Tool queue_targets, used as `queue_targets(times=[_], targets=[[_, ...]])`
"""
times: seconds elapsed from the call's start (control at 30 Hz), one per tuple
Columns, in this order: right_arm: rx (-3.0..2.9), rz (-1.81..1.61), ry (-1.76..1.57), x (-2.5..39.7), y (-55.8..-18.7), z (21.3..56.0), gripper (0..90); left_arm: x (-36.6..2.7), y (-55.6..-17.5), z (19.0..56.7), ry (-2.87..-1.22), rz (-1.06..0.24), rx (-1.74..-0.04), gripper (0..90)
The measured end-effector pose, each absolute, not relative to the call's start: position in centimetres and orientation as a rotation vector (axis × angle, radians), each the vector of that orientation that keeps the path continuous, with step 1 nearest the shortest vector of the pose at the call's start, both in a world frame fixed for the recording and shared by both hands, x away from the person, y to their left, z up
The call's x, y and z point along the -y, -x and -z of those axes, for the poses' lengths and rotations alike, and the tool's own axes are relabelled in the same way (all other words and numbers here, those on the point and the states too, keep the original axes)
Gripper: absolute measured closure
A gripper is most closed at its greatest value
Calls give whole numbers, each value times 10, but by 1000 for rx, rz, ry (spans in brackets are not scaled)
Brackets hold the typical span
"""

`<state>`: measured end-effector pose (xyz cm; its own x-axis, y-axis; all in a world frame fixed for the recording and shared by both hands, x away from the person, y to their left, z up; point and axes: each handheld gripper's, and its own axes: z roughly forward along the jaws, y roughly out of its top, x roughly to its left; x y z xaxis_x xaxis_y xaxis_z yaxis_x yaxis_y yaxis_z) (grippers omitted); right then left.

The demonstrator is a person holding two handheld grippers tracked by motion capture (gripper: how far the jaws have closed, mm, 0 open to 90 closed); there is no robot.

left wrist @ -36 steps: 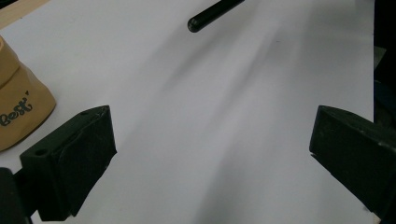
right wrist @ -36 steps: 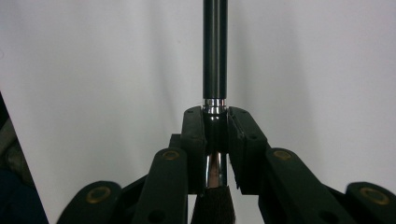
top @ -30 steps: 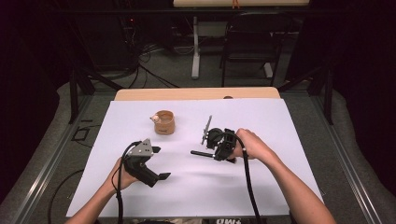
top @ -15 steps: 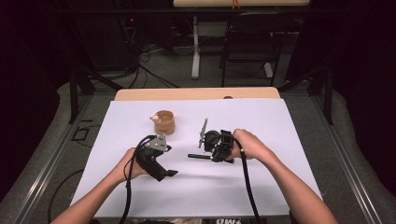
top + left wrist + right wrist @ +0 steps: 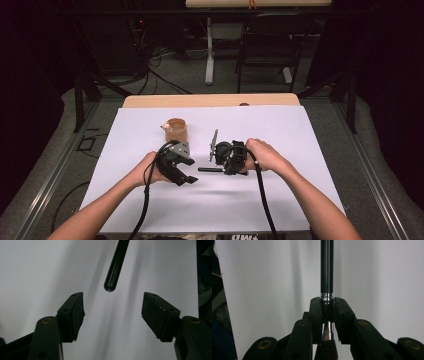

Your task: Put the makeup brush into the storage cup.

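A makeup brush (image 5: 327,270) with a black handle and silver ferrule is held level just above the white sheet. My right gripper (image 5: 327,302) is shut on the ferrule, and the dark bristles (image 5: 325,351) sit behind the jaws. In the high view the right gripper (image 5: 221,168) points left, with the handle (image 5: 207,169) sticking out toward my left gripper (image 5: 189,171). The left gripper (image 5: 112,305) is open, and the handle's rounded tip (image 5: 110,287) hangs just ahead of the gap between its jaws, touching neither.
A small brown cup (image 5: 175,130) with a pale object at its rim stands behind the left gripper. A white sheet (image 5: 300,150) covers the table. The wooden table edge (image 5: 210,100) runs along the far side, with chairs and cables on the floor beyond it.
My left gripper has moved right and forward, so its open jaws now face the brush handle's tip. The right gripper has shifted slightly left with the brush.
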<state>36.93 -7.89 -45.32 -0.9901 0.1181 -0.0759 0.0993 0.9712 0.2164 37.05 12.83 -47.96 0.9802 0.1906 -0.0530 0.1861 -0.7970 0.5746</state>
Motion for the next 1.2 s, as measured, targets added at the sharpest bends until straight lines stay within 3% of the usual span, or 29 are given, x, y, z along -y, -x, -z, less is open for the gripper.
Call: queue_targets(times=[0.47,0.93,1.2], targets=[[-3029,-314,-109,71,-367,454,770,-115,-375,481,-2548,72,-203,648],[-3031,-279,-41,66,-364,455,770,-114,-378,485,-2549,112,-176,766],[-3044,-249,11,63,-362,456,769,-112,-376,485,-2583,162,-126,788]])
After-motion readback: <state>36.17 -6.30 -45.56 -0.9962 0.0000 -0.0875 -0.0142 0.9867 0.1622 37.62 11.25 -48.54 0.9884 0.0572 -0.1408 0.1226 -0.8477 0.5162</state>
